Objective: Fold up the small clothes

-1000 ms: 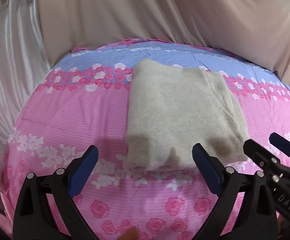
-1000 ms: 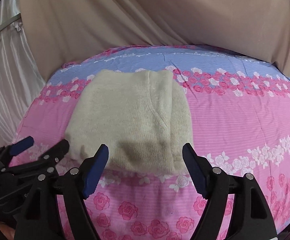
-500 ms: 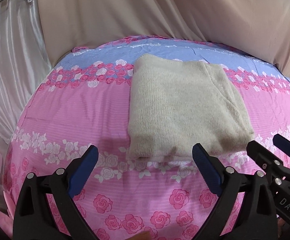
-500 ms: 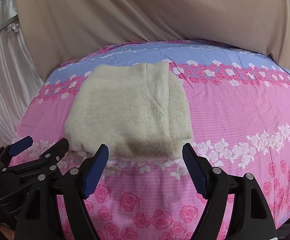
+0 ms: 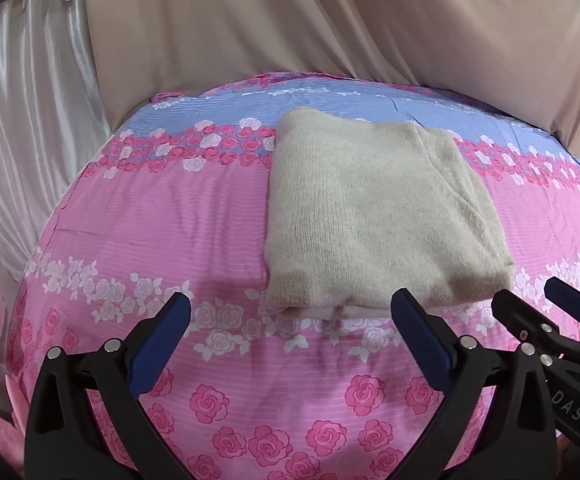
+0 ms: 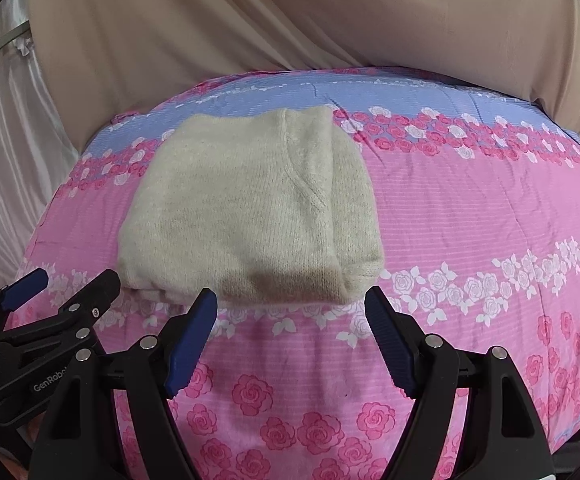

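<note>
Pink rose-print bedsheet (image 5: 169, 208) before beige drapes (image 5: 330, 20); both grippers' fingers (image 5: 161, 344) gape wide, empty.

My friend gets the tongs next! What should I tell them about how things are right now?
Left tongs: open, holding nothing, just short of the sweater's near edge.
Right tongs: open, holding nothing, also at the near edge, beside the left ones.
Cream knit sweater: lies folded into a neat rectangle on the pink rose-print bedsheet, towards its blue striped band.
Done: the sweater looks fully folded, layers stacked at the near edge.
Left: probably nothing but a tidy-up. No other clothes are in view, so check for more before starting.
</note>
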Demonstrator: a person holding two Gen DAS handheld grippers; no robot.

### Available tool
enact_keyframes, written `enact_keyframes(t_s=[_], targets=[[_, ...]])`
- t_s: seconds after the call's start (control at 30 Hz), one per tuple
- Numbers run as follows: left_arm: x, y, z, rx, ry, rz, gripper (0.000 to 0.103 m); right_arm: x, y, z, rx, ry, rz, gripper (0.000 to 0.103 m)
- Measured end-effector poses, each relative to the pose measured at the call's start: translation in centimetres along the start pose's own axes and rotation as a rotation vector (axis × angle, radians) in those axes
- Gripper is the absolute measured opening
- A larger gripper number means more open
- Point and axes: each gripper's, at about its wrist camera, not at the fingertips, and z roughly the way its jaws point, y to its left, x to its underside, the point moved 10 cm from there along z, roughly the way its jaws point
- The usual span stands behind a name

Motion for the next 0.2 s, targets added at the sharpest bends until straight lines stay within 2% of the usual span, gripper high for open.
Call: enact_keyframes(t_s=[0.2], targets=[[0.09, -0.03, 0.09, -0.006, 0.008, 0.003, 0.098, 0.24, -0.07, 0.19, 0.003, 0.007, 0.002, 0.074]])
